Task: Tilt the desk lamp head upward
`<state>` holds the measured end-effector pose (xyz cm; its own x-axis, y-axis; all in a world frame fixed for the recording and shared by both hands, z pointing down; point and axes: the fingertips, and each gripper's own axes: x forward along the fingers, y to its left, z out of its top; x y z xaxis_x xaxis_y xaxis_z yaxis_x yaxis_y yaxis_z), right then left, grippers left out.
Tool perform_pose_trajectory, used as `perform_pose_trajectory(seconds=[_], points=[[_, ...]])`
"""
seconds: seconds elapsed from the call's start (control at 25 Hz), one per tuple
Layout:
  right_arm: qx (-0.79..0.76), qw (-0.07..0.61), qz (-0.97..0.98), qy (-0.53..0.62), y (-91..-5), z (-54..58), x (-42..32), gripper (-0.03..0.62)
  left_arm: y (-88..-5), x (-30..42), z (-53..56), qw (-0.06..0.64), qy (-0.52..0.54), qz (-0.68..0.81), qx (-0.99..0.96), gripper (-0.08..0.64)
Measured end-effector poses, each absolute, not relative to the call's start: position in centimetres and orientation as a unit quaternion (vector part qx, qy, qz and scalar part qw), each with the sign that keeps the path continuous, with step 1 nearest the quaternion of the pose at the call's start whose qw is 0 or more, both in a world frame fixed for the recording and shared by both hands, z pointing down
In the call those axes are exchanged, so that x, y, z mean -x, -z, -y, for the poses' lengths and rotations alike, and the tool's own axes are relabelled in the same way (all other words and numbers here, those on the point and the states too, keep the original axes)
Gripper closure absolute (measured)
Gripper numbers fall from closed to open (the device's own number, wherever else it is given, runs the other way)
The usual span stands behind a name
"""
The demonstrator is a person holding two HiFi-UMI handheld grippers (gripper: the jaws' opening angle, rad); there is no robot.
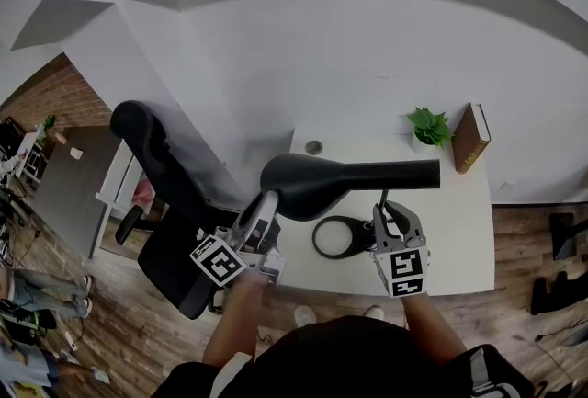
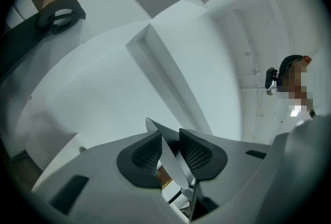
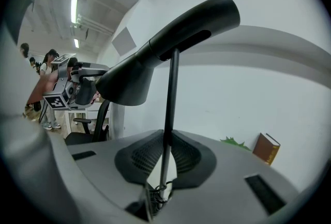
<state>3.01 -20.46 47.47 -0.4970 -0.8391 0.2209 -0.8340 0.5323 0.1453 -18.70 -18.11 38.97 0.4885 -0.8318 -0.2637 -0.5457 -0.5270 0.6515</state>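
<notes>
No readable text, brand, number or sign found. Square black-and-white code patterns on the cubes of the left gripper [image 1: 265, 203] and right gripper [image 1: 397, 214]: no letters. Book [image 1: 470, 139], far right: cover print illegible.

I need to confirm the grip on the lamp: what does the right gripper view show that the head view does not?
Only the right gripper view: the right gripper seen close up, jaws shut on the lamp's thin stem, plus ceiling lights. Only the head view: the lamp's ring base on the white desk, and the wooden floor. Both: the black lamp head with the left gripper gripping its wide end, the plant, the book and the office chair.
</notes>
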Motion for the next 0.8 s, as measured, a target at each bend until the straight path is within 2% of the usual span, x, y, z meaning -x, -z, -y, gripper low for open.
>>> perform_pose_trajectory(seconds=[0.8], points=[[-0.484, 0.127, 0.866, 0.013, -47.4, 20.6, -3.0, 0.555, -31.8, 19.2, 18.3, 0.115, 0.229, 0.451, -0.855, 0.460]])
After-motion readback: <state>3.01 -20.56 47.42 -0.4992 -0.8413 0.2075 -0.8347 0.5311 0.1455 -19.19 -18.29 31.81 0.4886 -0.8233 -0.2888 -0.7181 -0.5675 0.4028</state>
